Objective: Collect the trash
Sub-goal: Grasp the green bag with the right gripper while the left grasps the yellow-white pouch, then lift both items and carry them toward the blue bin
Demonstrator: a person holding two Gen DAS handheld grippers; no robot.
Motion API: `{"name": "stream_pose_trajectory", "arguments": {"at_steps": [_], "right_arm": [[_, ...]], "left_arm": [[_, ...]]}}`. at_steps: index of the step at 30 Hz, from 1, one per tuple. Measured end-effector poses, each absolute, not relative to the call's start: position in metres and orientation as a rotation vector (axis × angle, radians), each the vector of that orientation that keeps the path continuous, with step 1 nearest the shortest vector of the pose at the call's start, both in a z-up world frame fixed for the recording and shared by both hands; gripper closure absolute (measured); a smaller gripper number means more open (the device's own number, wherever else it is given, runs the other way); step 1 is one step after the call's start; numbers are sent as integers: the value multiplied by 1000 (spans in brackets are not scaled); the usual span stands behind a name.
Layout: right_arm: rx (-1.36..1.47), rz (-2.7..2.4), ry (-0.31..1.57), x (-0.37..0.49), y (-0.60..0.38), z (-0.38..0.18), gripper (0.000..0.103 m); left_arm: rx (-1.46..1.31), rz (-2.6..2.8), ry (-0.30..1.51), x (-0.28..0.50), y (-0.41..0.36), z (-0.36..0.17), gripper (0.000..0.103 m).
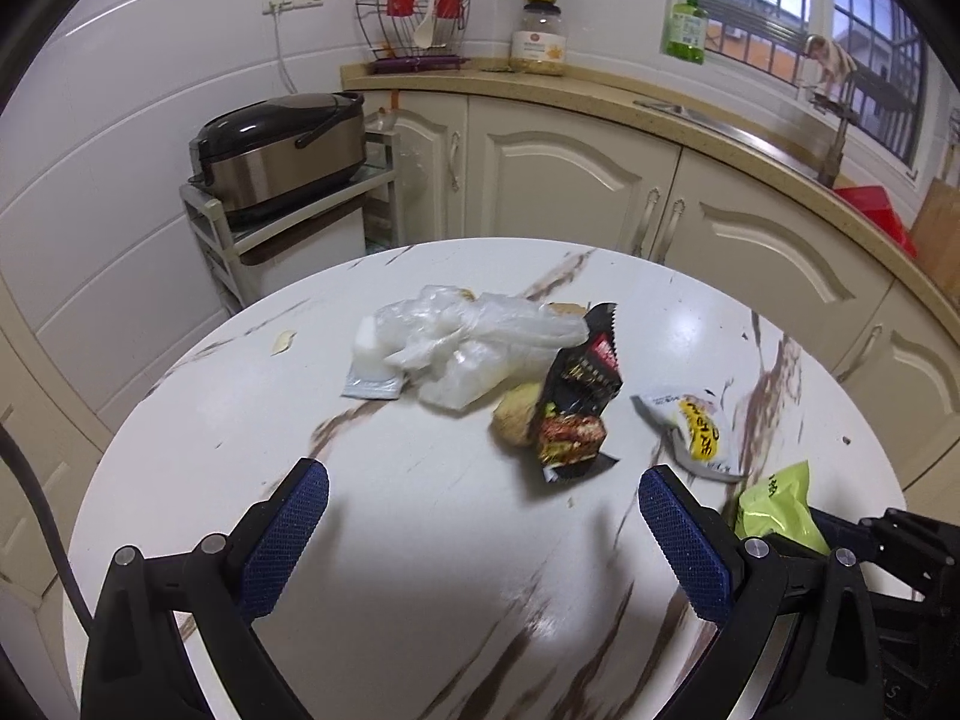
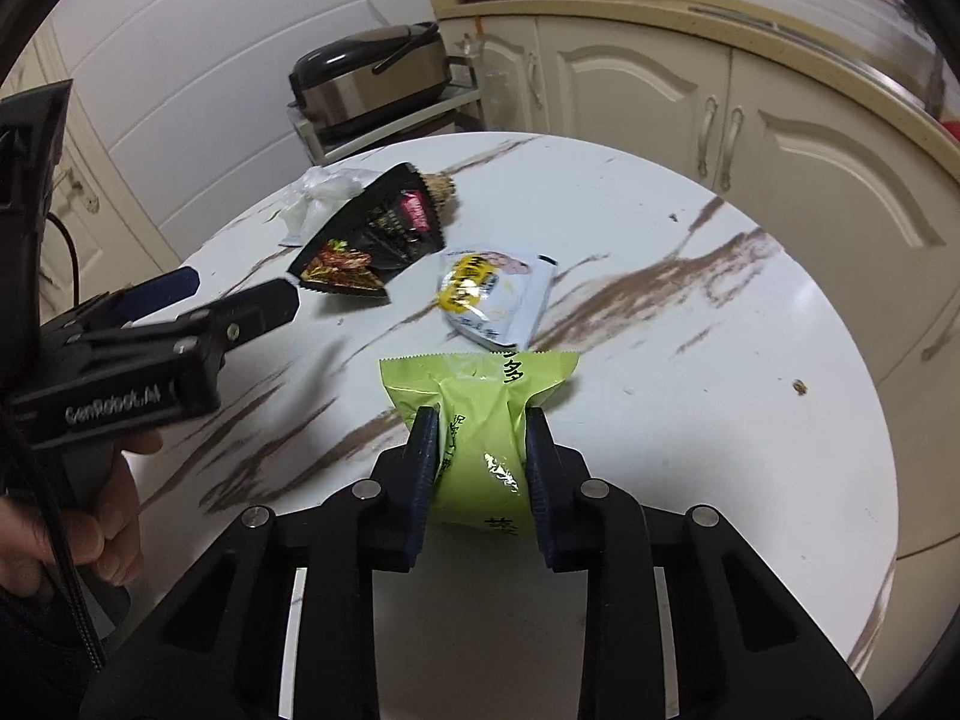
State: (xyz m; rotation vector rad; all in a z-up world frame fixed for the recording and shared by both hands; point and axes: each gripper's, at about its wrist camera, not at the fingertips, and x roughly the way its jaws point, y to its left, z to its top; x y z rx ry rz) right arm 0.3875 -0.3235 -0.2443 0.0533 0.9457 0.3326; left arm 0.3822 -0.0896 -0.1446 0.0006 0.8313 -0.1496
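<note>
Rubbish is lying scattered on the round marble worktop [image 1: 420, 510] in the left wrist view, where the left gripper [image 1: 483, 495] is hovering with jaws wide and empty before a clear plastic bag [image 1: 474, 342], a black snack wrapper [image 1: 579, 396] and a white-and-yellow packet [image 1: 690, 426]. In the right wrist view, the right gripper [image 2: 480, 426] is pinching a green packet [image 2: 480, 420] between narrow jaws just above the worktop [image 2: 690, 420], while a hand [image 2: 72, 516] is holding the left gripper [image 2: 240, 294] beside the black snack wrapper [image 2: 372, 240].
</note>
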Motion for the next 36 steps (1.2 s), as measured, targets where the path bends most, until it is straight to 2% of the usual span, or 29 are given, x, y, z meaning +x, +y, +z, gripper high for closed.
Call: {"name": "stream_pose_trajectory", "arguments": {"at_steps": [10, 13, 17, 24, 25, 27, 28, 29, 31, 36], "right_arm": [[96, 305, 938, 386, -348, -244, 79], [113, 296, 935, 383, -356, -244, 80], [137, 275, 931, 375, -373, -244, 80], [181, 240, 926, 367, -402, -243, 80], [185, 242, 926, 366, -403, -243, 80], [194, 242, 926, 366, -405, -244, 80], [200, 242, 926, 366, -405, -244, 79], [202, 241, 926, 366, -405, -245, 79], [204, 239, 927, 366, -405, -245, 79], [191, 231, 921, 365, -401, -244, 83]], "left_arm": [[23, -232, 825, 378, -133, -138, 3], [51, -256, 829, 381, -151, -139, 9], [94, -290, 835, 389, -173, -143, 12], [191, -307, 906, 420, -204, -172, 22], [172, -328, 905, 425, -204, -172, 26], [151, -343, 903, 430, -202, -173, 41], [144, -354, 900, 432, -201, -172, 60], [136, -367, 905, 434, -200, -172, 66], [121, -393, 907, 435, -196, -172, 74], [44, -435, 906, 424, -179, -170, 77]]}}
